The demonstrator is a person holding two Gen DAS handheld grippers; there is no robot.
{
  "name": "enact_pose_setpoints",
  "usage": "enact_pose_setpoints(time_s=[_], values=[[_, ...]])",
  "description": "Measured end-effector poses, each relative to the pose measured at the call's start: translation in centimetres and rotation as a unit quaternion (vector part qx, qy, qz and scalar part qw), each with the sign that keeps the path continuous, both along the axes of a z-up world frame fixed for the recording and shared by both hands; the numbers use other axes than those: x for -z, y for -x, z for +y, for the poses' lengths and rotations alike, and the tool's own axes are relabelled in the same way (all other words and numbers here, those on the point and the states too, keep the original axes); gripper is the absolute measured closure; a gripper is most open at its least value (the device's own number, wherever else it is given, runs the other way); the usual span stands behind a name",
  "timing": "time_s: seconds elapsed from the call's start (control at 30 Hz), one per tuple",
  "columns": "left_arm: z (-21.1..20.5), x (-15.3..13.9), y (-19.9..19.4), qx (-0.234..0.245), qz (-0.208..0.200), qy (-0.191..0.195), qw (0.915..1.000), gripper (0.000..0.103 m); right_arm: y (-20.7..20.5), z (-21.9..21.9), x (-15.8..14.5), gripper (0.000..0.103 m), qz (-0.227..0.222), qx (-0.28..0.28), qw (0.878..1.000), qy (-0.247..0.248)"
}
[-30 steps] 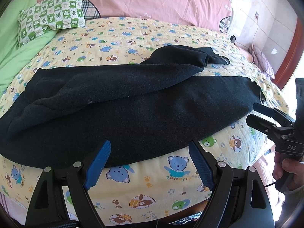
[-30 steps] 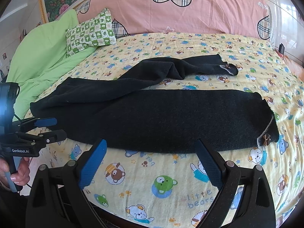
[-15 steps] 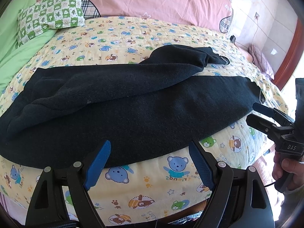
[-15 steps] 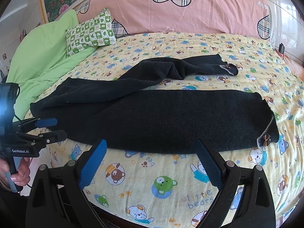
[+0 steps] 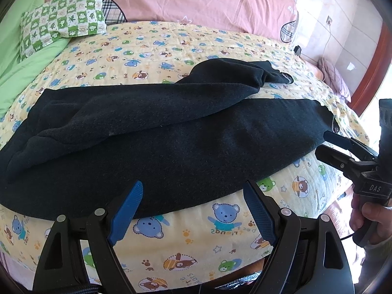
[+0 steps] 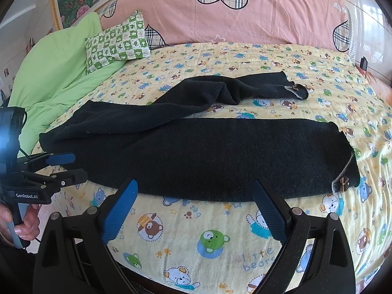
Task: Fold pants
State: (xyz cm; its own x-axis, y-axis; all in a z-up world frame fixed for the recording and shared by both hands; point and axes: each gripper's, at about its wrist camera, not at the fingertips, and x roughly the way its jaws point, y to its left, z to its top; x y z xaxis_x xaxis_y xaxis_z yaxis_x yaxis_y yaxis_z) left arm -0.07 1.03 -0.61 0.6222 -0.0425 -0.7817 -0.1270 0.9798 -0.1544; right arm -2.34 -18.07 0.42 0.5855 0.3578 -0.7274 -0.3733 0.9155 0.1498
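Observation:
Black fleece pants point(image 5: 171, 142) lie spread across the bed, waist to the left, one leg flat along the near edge, the other leg rumpled and angled toward the back. They also show in the right wrist view point(image 6: 220, 152), with a small bow at the near leg's cuff point(image 6: 343, 183). My left gripper point(image 5: 193, 208) is open and empty, just short of the near leg's edge. My right gripper point(image 6: 196, 205) is open and empty near the same edge. Each gripper shows in the other's view: the right one point(image 5: 325, 144) by the cuff, the left one point(image 6: 73, 166) by the waist.
The bed has a yellow bear-print sheet point(image 6: 220, 232). A green checked pillow point(image 6: 115, 41) and a green quilt point(image 6: 56, 73) lie at the back left. A pink headboard cover point(image 6: 245, 12) runs along the back. A wooden bed frame point(image 5: 370, 61) stands at the right.
Both grippers have stayed open and nearly still. The left wrist view has shifted very slightly, and the pants have not moved.

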Motion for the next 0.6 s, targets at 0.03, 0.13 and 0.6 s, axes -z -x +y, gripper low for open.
enact_pose_setpoints(time_s=[0.03,0.13,0.6], values=[[0.0,0.0,-0.1,0.001,0.0,-0.001,1.0,0.018,0.0,0.0,0.0,0.009,0.0,0.002,1.0,-0.001],[-0.1,0.0,-0.2,0.003,0.0,-0.003,1.0,0.018,-0.2,-0.4,-0.2,0.009,0.002,0.009,1.0,-0.006],[-0.9,-1.6,-3.5,0.048,-0.01,-0.033,0.9982,0.018,-1.8,-1.7,-1.3,0.009,-0.001,0.03,1.0,-0.003]])
